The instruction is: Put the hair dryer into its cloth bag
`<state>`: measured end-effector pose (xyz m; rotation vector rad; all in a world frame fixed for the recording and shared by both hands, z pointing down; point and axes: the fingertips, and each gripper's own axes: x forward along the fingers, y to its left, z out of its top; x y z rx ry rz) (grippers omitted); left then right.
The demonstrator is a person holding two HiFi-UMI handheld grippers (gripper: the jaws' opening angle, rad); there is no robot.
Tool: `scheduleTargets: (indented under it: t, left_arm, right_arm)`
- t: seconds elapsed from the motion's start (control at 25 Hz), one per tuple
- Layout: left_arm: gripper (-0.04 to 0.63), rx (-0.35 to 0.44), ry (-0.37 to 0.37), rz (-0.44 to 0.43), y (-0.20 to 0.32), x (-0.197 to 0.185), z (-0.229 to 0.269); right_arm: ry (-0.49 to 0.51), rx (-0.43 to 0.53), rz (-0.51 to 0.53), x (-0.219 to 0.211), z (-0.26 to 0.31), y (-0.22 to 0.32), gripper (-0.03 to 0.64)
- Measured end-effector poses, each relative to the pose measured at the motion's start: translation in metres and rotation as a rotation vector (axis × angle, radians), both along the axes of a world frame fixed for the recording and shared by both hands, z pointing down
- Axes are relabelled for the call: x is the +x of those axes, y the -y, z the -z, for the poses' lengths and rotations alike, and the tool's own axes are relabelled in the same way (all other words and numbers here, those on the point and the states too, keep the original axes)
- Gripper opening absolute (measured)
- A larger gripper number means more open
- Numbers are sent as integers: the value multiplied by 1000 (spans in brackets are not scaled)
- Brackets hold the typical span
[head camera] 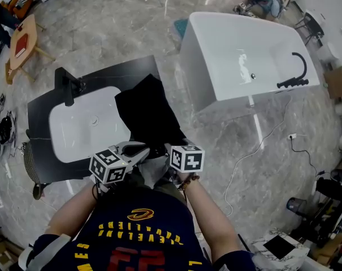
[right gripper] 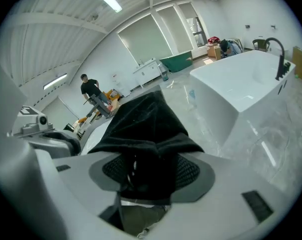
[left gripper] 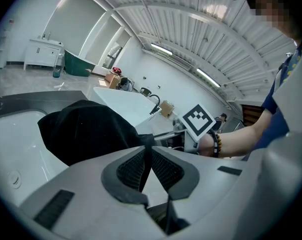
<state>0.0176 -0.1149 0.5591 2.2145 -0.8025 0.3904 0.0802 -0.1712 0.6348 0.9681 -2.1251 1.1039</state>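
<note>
Head view, looking steeply down: the marble floor (head camera: pixel 103 27) takes up most of the picture, with open room beyond the counter and a wide clear stretch at my right, crossed only by a thin white cable (head camera: pixel 255 151). The white bathtub (head camera: pixel 227 44) stands ahead and to the right, and only a narrow strip of floor shows between its near corner and the counter. The black counter (head camera: pixel 125 72) sits just in front of me with a white basin (head camera: pixel 74 134) set into it and a black tap (head camera: pixel 66 86) at its far rim.

The black cloth bag (head camera: pixel 148 112) lies along the counter's right side. Its left edge laps over the basin's right rim, and its near end reaches the counter's front edge by my tongs. It bulges, but I cannot tell whether the hair dryer is inside it.

My left gripper (left gripper: pixel 147 151) is pinched nearly closed on a thin fold at the bag's near edge. My right gripper (right gripper: pixel 151 171), just beside it, is clamped on a thick bunch of the same cloth.
</note>
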Motion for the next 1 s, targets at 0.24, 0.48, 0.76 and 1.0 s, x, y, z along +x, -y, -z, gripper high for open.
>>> scheduleTargets:
  t: [0.24,0.48,0.76,1.0]
  left_arm:
    - [25,80,56,-54,-4,-4,14]
    - [25,273,156,-42,5,-36,62]
    - [25,496,185,181,22,-83,156]
    - [23,645,62,368,7,-96,243]
  right_arm:
    - [16,-7,-156,56,11,-22,233]
    - [43,76,-256,83,53,-26,233]
    - [157,398,-38,22,175,-14,233]
    - [266,586,108,-27,264,-20,121]
